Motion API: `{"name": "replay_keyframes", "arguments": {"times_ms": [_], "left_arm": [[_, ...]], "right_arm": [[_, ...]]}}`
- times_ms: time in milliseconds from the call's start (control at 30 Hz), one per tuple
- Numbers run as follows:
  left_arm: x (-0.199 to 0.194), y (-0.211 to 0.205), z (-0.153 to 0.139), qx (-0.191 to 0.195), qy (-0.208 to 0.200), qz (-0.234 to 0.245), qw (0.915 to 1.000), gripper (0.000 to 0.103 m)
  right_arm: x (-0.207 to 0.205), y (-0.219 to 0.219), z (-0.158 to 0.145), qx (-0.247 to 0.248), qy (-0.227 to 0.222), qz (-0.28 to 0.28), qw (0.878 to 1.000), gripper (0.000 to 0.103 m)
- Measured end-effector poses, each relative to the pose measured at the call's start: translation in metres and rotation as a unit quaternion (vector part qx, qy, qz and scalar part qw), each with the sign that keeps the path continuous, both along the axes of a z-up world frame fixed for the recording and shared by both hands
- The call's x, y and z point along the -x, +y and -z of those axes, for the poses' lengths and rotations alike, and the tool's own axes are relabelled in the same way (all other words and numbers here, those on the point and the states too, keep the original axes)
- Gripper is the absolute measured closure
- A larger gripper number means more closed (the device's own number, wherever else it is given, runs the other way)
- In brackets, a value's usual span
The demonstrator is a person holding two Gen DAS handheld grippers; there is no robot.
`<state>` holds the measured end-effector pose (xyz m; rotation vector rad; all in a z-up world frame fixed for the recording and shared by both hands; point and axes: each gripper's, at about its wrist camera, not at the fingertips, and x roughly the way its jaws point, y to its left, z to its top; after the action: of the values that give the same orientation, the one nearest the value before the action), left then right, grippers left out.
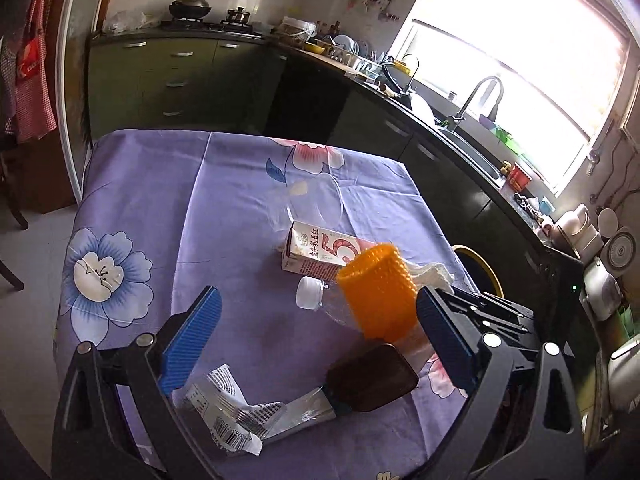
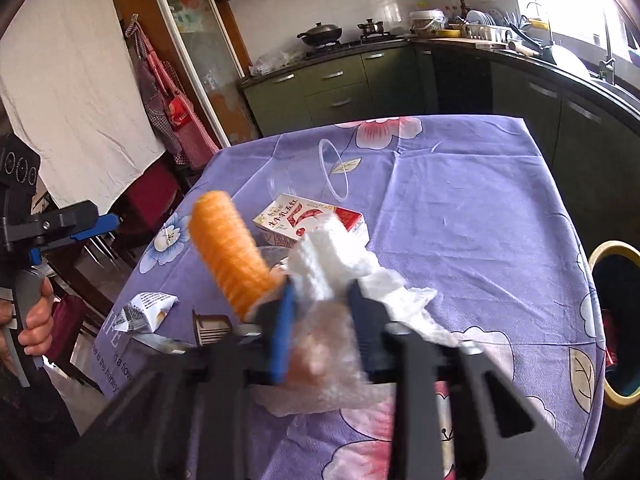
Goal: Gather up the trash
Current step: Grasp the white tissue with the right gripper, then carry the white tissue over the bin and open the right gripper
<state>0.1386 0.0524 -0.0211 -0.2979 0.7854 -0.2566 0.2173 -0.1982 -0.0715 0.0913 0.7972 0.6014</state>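
Now right fingers (image 2: 320, 312) around tissue (image 2: 332, 256)

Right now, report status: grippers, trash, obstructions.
Left gripper open, empty. Right gripper shut on white tissue. Milk carton, wrapper on table. Nothing blocking.

The left wrist camera looks forward and down between its own two blue fingers (image 1: 192, 340) from the near edge of the purple tablecloth (image 1: 160, 200), close over it, facing the stove at 11 o'clock and the window at 2 o'clock. The right wrist camera sits just as near, tilted down, with the stove at 12 o'clock and a bin (image 2: 616, 328) at 3 o'clock. Both share the milk carton (image 1: 316, 252), the orange sleeve (image 1: 380, 292) and the cabinets.
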Motion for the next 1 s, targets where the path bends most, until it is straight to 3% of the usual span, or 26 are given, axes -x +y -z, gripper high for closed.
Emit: {"name": "replay_keyframes", "arguments": {"times_ms": [733,1000], "left_arm": [[0.0,0.004,0.014,0.013,0.012,0.013,0.9998,0.01],[-0.001,0.0,0.018,0.014,0.017,0.02,0.9996,0.01]], "right_arm": [[0.039,-0.037,-0.106,-0.033,-0.117,0.016,0.993,0.094],[0.045,-0.071,-0.141,-0.007,-0.154,0.055,0.986,0.094]]}}
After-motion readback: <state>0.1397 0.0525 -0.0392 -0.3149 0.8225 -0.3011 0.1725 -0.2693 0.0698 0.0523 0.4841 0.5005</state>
